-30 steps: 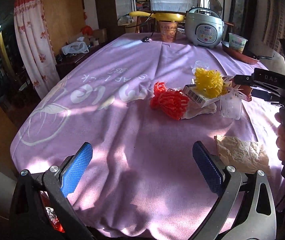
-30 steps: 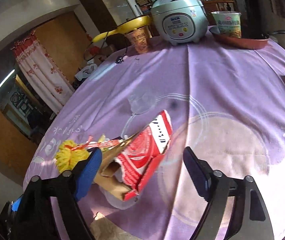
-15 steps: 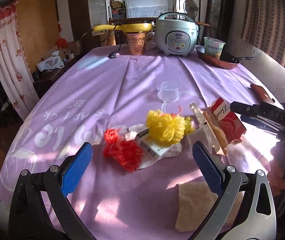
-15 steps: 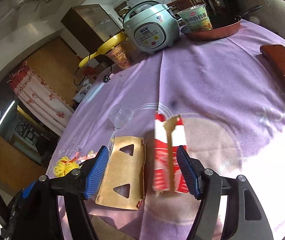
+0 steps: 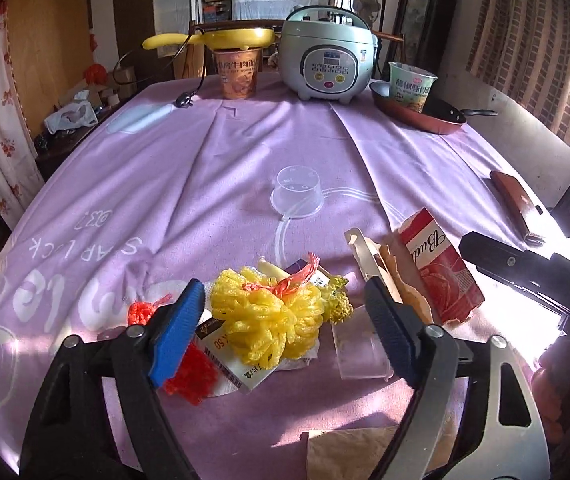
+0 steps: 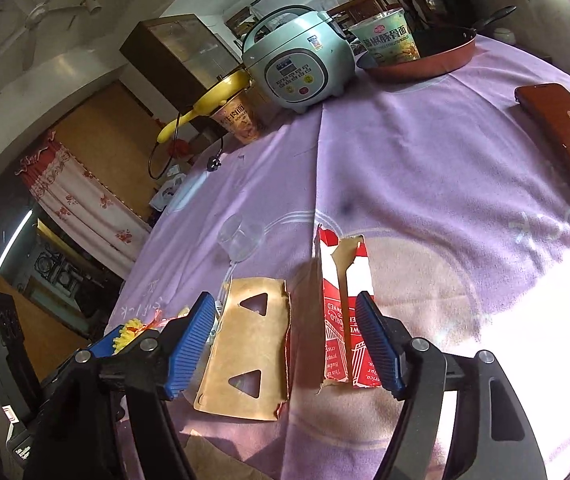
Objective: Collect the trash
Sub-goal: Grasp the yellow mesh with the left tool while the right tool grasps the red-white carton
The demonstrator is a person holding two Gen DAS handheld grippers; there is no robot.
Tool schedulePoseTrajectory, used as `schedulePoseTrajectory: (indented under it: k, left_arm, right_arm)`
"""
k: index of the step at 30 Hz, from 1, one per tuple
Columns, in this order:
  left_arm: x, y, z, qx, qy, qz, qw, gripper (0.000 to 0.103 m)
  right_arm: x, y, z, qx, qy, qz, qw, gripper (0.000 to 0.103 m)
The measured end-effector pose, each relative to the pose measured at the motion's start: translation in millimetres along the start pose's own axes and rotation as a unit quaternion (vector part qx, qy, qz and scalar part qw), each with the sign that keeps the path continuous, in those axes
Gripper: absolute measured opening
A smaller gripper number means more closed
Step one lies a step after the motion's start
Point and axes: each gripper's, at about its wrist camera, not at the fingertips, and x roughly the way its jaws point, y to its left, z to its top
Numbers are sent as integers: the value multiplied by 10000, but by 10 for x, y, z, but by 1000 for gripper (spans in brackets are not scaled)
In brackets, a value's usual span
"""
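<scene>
**Two grippers, two targets in the trash pile**

Your left gripper has just been closing, yet its jaws are released and straddle the yellow mesh bundle, which sits on the purple tablecloth ahead of the pads. Just right of the bundle lies the torn red carton, long axis running away from you. Your right gripper is nearer it, jaws apart around carton and brown cardboard. Whether any pad touches is hard to tell.

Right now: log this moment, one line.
left gripper: closing around yellow mesh, no grip | right gripper: open, straddling torn carton
</scene>
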Motion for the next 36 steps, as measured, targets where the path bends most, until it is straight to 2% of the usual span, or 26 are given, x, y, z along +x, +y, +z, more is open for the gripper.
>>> schedulePoseTrajectory:
  k: [1, 3, 5, 8, 13, 19, 23, 27, 31, 32, 33, 34, 35, 36]
  left_arm:
    - [8, 14, -14, -22, 38, -53, 10000, 68]
    - [-4, 54, -43, -80, 71, -153, 9998, 52]
    - [-45, 117, -71, -200, 62, -239, 9995, 51]
    - [-169, 224, -108, -322, 10, -347, 9989, 50]
    - [-421, 341, -220, -388, -146, -332, 9986, 50]
    - [-667, 543, -465, -718, -273, -302, 9966, 50]
    - [-712, 633, -656, -919, -266, -261, 9951, 50]
    - [-703, 713, -796, -1148, -223, -419, 9923, 50]
    - [-719, 782, -863, -1265, -272, -454, 9906, 50]
    - [-721, 801, -871, -1298, -280, -486, 9900, 50]
    - [-729, 822, -878, -1331, -294, -510, 9893, 50]
    - [-741, 844, -885, -1358, -310, -520, 9889, 50]
    - [-755, 864, -899, -1384, -328, -528, 9884, 50]
    - [-769, 888, -907, -1418, -345, -534, 9879, 50]
  right_arm:
    - [0, -2, 0, -2, -5, -3, 10000, 72]
    - [2, -1, 1, -5, -6, -9, 10000, 72]
    - [2, -4, 1, -4, -11, -12, 10000, 72]
    - [0, -1, 0, -7, -12, -8, 10000, 72]
    - [22, 2, 7, -24, 57, -1, 10000, 72]
    - [106, 11, 12, -84, 216, -135, 9996, 72]
    - [167, 14, 19, -161, 281, -376, 9988, 72]
    - [257, -13, 32, -244, 352, -818, 9957, 72]
    - [350, -41, 19, -281, 487, -1061, 9928, 71]
    - [378, -4, 12, -450, 457, -1233, 9903, 69]
    - [398, 27, 4, -590, 447, -1397, 9874, 64]
    - [410, 45, 5, -659, 457, -1429, 9865, 53]
    - [439, 31, 9, -646, 540, -1335, 9875, 33]
    - [439, 31, 9, -646, 540, -1335, 9875, 34]
